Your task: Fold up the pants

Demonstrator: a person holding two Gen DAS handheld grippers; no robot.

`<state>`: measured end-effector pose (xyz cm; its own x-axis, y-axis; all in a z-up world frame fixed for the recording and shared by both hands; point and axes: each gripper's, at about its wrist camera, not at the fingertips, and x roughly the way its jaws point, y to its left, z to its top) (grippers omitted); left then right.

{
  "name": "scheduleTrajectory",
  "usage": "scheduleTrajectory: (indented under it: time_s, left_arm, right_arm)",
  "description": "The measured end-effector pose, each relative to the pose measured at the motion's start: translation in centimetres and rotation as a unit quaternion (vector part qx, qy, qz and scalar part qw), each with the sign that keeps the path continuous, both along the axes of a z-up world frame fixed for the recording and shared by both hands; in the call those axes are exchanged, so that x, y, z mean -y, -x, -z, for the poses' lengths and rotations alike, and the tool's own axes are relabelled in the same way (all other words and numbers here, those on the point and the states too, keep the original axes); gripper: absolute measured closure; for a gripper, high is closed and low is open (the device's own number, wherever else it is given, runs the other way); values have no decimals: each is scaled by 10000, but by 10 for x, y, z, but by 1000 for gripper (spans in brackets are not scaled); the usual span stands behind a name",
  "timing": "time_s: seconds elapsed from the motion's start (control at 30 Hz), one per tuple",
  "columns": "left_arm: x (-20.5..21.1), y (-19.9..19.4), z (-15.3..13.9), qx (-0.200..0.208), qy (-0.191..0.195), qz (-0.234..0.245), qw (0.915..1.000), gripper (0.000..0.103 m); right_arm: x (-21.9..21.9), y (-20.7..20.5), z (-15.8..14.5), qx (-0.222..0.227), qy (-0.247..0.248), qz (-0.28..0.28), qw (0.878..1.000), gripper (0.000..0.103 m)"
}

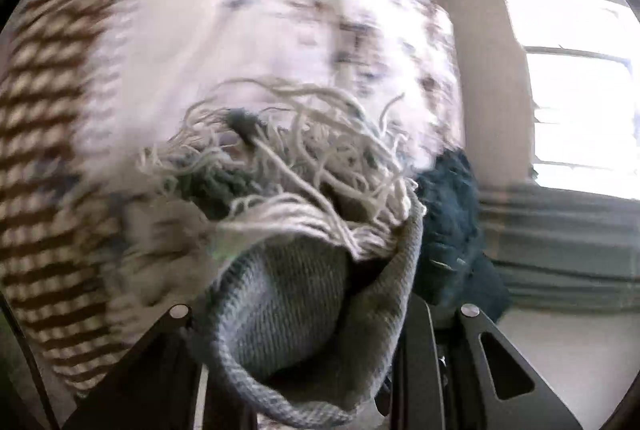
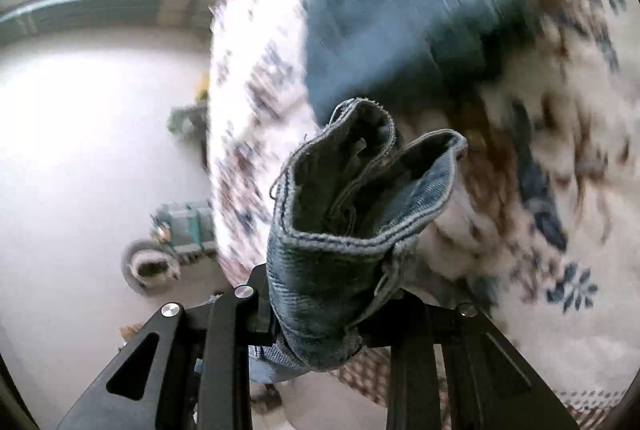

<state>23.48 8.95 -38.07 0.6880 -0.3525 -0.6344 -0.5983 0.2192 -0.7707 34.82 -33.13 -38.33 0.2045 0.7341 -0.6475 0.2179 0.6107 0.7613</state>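
The pants are blue denim jeans. In the left wrist view my left gripper (image 1: 316, 314) is shut on a frayed jeans hem (image 1: 304, 294) with loose white threads, held above the patterned bedspread (image 1: 168, 30). In the right wrist view my right gripper (image 2: 332, 314) is shut on a bunched, stitched edge of the jeans (image 2: 344, 238), lifted off the bed. Below it the rest of the jeans (image 2: 400, 22) lies on the bedspread (image 2: 560, 166). Both views are motion-blurred.
The bed has a white cover with brown and blue motifs and a brown striped border (image 1: 44, 158). A bright window (image 1: 580, 90) is at the right. A pale floor (image 2: 80, 150) lies left of the bed with a wheeled toy (image 2: 160, 254) on it.
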Motion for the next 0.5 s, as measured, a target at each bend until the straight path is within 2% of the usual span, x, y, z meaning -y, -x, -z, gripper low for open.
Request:
scheduleTrajectory:
  time_s: [0.17,0.3,0.4,0.5]
  left_arm:
    - [7,-108,-53,527,97,586,9968,81]
    - [27,-200,-78,873,-30,1178,9892,81]
    - [52,-270,-65,1045,-67,1682,9802,81]
    - [73,-309,-22,1011,-42,2070,9731,81]
  right_arm:
    - [21,-68,-84,602,-110,734,9954,74]
    - [51,-120,-124,992,-94,1362,9857,74]
    - [79,-154,-117,1143,-31,1800,9770,74]
    - [98,-175,-77,1090,103,2144,9706,74]
